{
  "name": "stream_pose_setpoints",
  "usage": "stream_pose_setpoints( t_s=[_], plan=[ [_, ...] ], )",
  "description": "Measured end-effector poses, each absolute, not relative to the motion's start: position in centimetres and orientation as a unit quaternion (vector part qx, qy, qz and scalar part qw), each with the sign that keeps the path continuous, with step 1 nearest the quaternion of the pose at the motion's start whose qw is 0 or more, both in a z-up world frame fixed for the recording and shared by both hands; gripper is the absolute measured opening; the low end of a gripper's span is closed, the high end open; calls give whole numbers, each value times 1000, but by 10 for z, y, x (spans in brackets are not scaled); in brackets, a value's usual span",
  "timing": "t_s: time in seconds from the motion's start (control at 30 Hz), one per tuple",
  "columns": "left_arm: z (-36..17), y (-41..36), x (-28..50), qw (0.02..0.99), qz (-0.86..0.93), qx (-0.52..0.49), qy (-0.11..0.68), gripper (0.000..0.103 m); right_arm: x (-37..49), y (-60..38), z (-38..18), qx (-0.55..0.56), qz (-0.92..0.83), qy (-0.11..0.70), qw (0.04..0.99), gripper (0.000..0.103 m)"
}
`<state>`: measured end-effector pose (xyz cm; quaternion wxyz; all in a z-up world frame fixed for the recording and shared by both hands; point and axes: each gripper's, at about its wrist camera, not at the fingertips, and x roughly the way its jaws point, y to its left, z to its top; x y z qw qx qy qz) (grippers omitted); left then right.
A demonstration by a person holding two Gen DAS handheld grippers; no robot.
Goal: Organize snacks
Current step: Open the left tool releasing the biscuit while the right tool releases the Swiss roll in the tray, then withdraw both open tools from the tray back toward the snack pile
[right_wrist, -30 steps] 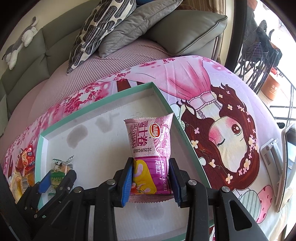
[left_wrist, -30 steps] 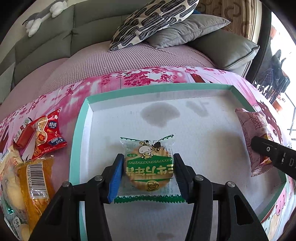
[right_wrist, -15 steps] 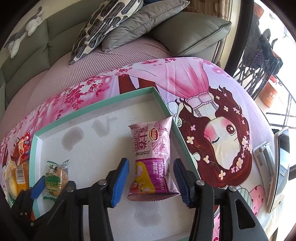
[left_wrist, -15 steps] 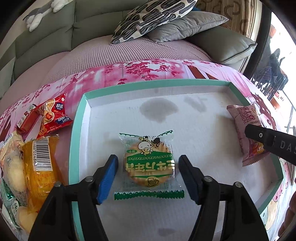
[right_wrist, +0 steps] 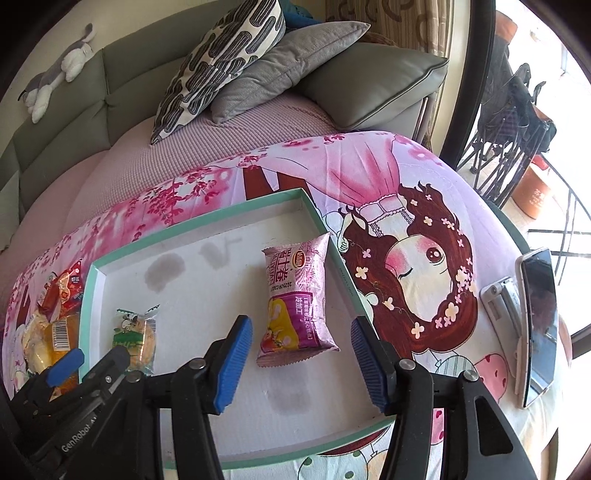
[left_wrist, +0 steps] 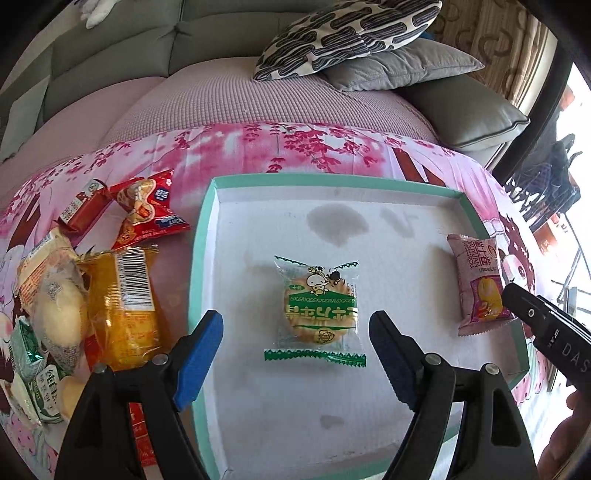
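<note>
A white tray with a teal rim (left_wrist: pixel 201 236) (right_wrist: pixel 92 280) lies on the pink cloth. A green rice cracker packet (left_wrist: pixel 317 314) (right_wrist: pixel 135 338) lies flat in the tray's middle. A pink roll cake packet (left_wrist: pixel 478 284) (right_wrist: pixel 297 295) lies by the tray's right wall. My left gripper (left_wrist: pixel 295 358) is open and empty, just behind the cracker packet. My right gripper (right_wrist: pixel 301 363) is open and empty, just behind the pink packet. Several loose snacks sit left of the tray: red packets (left_wrist: pixel 147 210), an orange packet (left_wrist: pixel 123 299) and pale packets (left_wrist: pixel 48 295).
A sofa with a patterned cushion (left_wrist: pixel 347 33) and grey cushions (right_wrist: pixel 288 62) stands behind the table. A phone (right_wrist: pixel 537 321) on a stand sits at the table's right edge. The pink cartoon cloth (right_wrist: pixel 417 258) covers the table.
Both grippers opened, let go of their packets and drew back and up. The cracker packet and the pink packet now lie free in the tray.
</note>
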<state>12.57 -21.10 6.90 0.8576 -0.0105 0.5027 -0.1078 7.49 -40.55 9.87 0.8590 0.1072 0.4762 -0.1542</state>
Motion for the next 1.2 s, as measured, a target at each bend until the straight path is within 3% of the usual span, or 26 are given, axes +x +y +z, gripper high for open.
stream_pose_setpoints(
  t_s=[0.73,0.77,0.83,0.97,1.2],
  plan=[
    [87,-165,111,874,-41,-15,484,83,77,-377,92,71,-133,495,855,60],
    [86,-165,111,874,-41,-15,484,83,78,-378,91,74,-132,497,855,61],
    [85,-164,112,875,-38,-12,482,86,79,-380,87,85,-125,498,854,73],
    [78,-166,114,879,-28,10,476,102,80,-379,82,86,-121,499,854,102],
    [75,-161,116,881,-23,-3,473,102,81,-378,78,86,-121,503,852,103]
  ],
)
